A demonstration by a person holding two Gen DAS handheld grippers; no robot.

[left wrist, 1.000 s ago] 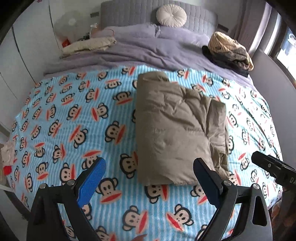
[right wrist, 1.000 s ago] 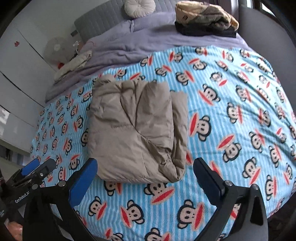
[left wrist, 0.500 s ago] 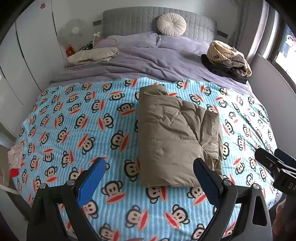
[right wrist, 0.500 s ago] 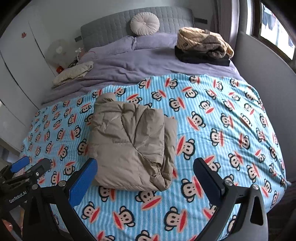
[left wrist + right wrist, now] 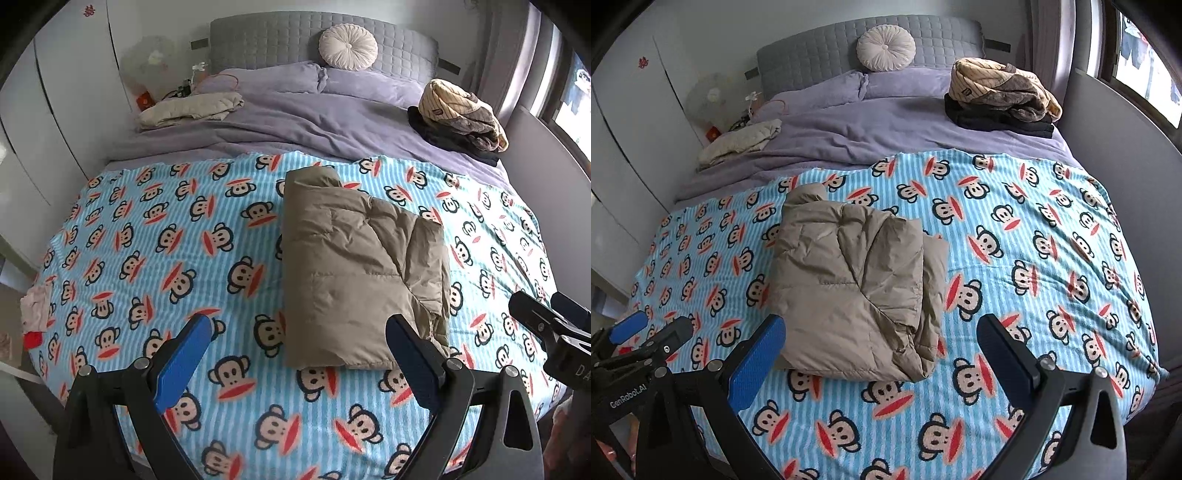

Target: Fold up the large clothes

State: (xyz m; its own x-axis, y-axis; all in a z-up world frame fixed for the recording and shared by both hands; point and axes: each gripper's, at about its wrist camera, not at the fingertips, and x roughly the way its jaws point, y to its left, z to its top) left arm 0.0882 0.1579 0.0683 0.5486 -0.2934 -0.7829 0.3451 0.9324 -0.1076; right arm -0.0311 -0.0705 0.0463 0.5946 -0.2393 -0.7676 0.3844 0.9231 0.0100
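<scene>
Both tools (image 5: 297,343) (image 5: 881,341) gape above folded jacket (image 5: 358,273).

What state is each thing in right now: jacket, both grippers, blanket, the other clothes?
Tan puffer jacket: folded, lying flat, untouched.
Left gripper: open, empty.
Right gripper: open, empty.
Monkey blanket: spread flat over bed.
Clothes pile: stacked near the pillows.
Cream garment: loosely folded at bed's edge.

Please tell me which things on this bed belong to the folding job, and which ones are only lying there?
Belongs to the job:
- folded tan padded jacket
- blue striped monkey-print blanket under it
- left hand-held gripper, open
- right hand-held gripper, open

Just lying about:
- round cream cushion
- cream garment on the purple duvet
- striped beige and dark clothes pile
</scene>
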